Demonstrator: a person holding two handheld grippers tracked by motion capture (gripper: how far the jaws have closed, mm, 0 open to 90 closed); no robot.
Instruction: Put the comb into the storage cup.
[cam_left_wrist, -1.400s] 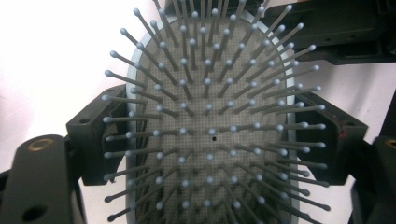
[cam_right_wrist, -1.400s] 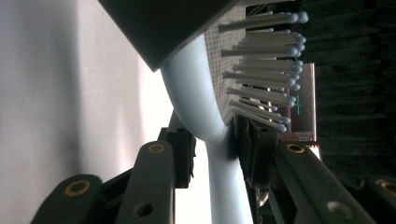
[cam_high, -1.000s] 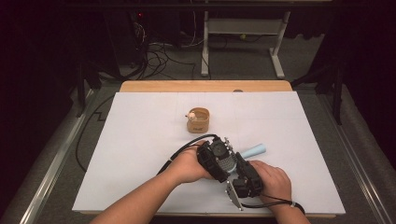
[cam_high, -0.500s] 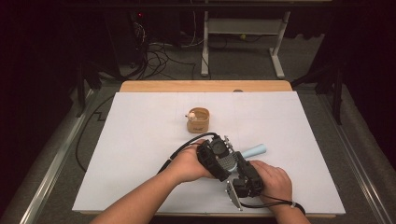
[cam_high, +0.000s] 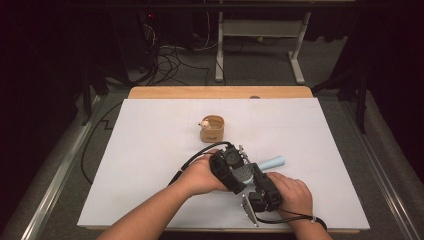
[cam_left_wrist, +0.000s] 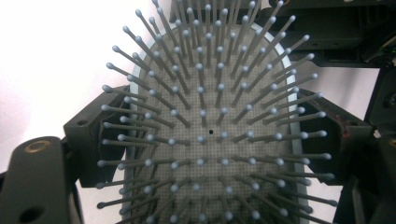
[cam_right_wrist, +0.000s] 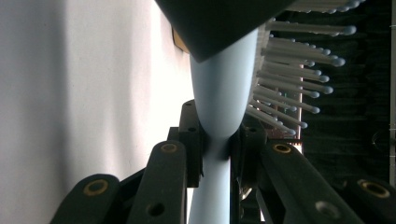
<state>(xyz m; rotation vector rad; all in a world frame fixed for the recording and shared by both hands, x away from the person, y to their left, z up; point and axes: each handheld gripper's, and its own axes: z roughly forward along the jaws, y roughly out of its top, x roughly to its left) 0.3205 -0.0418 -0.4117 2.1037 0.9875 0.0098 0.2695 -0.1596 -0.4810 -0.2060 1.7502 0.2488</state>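
Two claws, one brush: both hands meet over a pale blue hairbrush (cam_high: 260, 167) near the front of the bench (cam_high: 150, 150).
Left claw (cam_high: 231, 169): clamped across the brush head, a black jaw pressed against each side rim, as the left gripper view shows.
Right claw (cam_high: 261, 192): closed on the neck of the brush, where the handle narrows below the head; the right gripper view shows both jaws squeezing the blue stem.
Hairbrush: held between the two claws just above the white sheet, bristles (cam_left_wrist: 205, 135) facing the left claw's camera, handle end (cam_high: 274, 162) sticking out to the right past the grippers.
Bristles: grey pins with rounded tips, set in a dotted grey cushion inside the blue rim.
Hands: the left hand (cam_high: 200, 175) and the right hand (cam_high: 292, 192) each grip a tool, close together.
Background: a small tan cup (cam_high: 212, 128) with a little white object at its rim stands farther back, well apart from the brush.
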